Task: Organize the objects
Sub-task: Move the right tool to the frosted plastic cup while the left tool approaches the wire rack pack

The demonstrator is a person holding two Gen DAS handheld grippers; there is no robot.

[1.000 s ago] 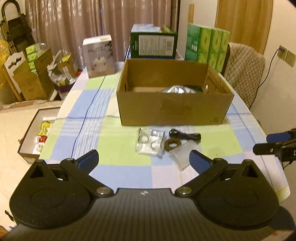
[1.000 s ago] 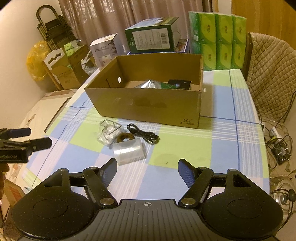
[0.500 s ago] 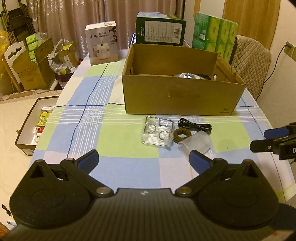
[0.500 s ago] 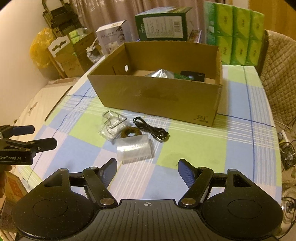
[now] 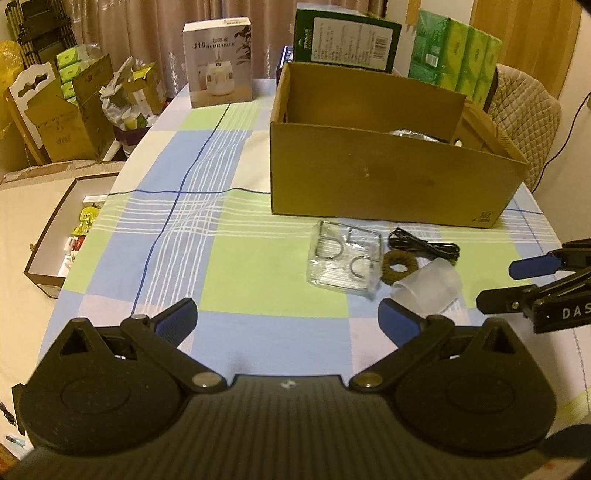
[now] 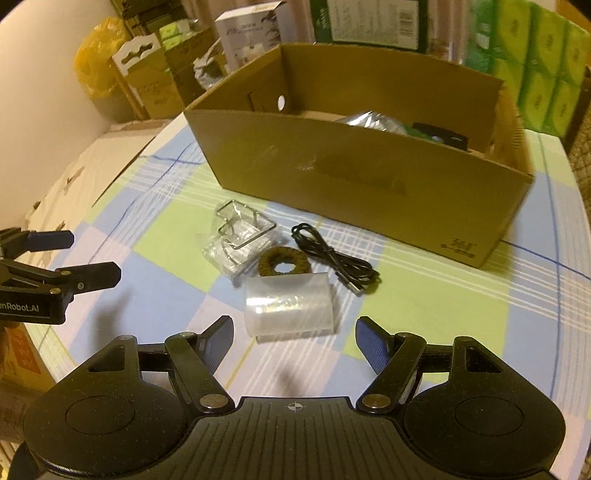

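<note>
An open cardboard box stands on the checked tablecloth, with a silver bag and a black item inside. In front of it lie a clear bag with wire rings, a brown ring, a black cable and a clear plastic cup on its side. My right gripper is open, low, just short of the cup. My left gripper is open and empty, left of the cup.
A white humidifier box, a green box and green tissue packs stand behind the cardboard box. A padded chair is at the right. Boxes and a tray of small items sit on the floor at the left.
Both grippers have moved forward and down toward the small items. The right gripper has come close to the clear cup. Both stay open.
</note>
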